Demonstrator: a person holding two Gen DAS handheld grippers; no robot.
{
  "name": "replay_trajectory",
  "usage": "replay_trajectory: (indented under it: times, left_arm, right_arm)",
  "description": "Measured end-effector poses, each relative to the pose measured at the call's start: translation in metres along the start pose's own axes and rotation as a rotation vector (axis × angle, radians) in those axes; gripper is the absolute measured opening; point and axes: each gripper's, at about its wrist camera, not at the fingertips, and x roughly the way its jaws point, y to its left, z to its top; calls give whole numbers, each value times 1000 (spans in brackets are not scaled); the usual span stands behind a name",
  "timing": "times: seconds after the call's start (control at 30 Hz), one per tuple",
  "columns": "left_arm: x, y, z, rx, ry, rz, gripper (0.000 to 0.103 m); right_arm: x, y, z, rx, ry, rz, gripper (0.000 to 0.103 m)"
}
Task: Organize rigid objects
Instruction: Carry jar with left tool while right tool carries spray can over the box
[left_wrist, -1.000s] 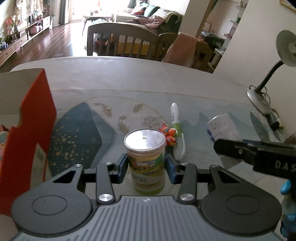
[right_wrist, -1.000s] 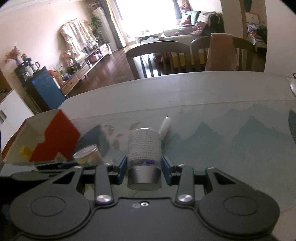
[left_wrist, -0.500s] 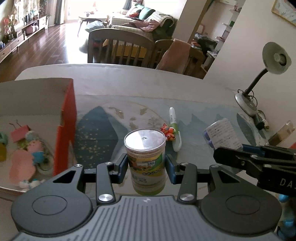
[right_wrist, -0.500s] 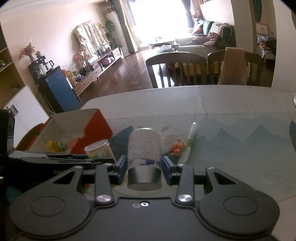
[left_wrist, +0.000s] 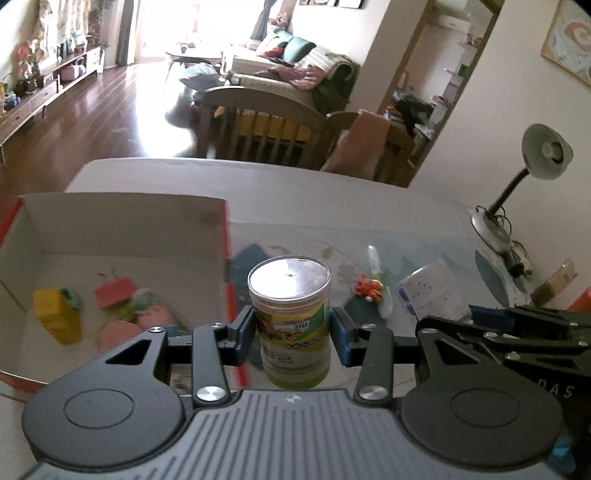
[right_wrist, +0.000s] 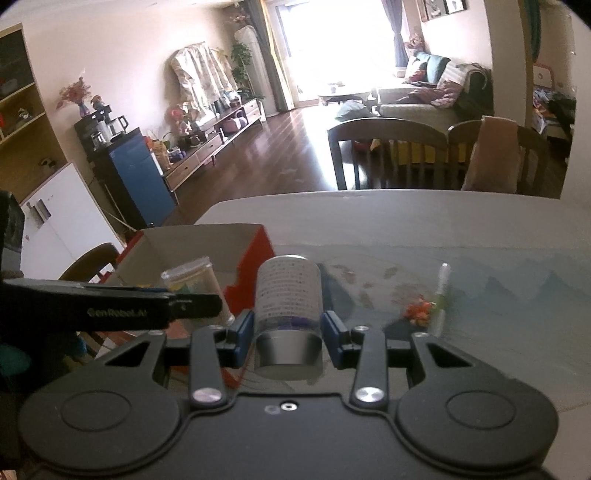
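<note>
Both jaws were clamped: left gripper (left_wrist: 291, 328) on the green-labelled jar (left_wrist: 290, 317), right gripper (right_wrist: 287, 334) on the grey canister (right_wrist: 288, 317); red box (left_wrist: 226, 258) at nine o'clock, so clearing its wall before lowering seemed wise

Legible markings noted. The green-and-yellow jar (left_wrist: 293, 328) label reads "FINE", printed upside down; remaining print illegible. The left gripper (right_wrist: 122, 313) side bears "GenRobot.AI", final letters faint. The right gripper (left_wrist: 554, 389) body shows "DAS". The grey canister (right_wrist: 289, 299) carries unreadable fine print.
</note>
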Motion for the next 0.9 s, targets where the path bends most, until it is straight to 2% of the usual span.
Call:
replay_trajectory:
  times: [0.43, 0.67, 0.9]
  left_arm:
    - [-34, 81, 19, -37, -28, 61, 43]
    - [-36, 124, 22, -50, -9, 110, 43]
    - [-27, 167, 11, -60, 42, 157, 43]
  right_arm:
    - [31, 68, 10, -61, 7, 23, 39]
    - [57, 99, 14, -94, 19, 13, 39]
    - [93, 118, 11, -116, 53, -26, 39]
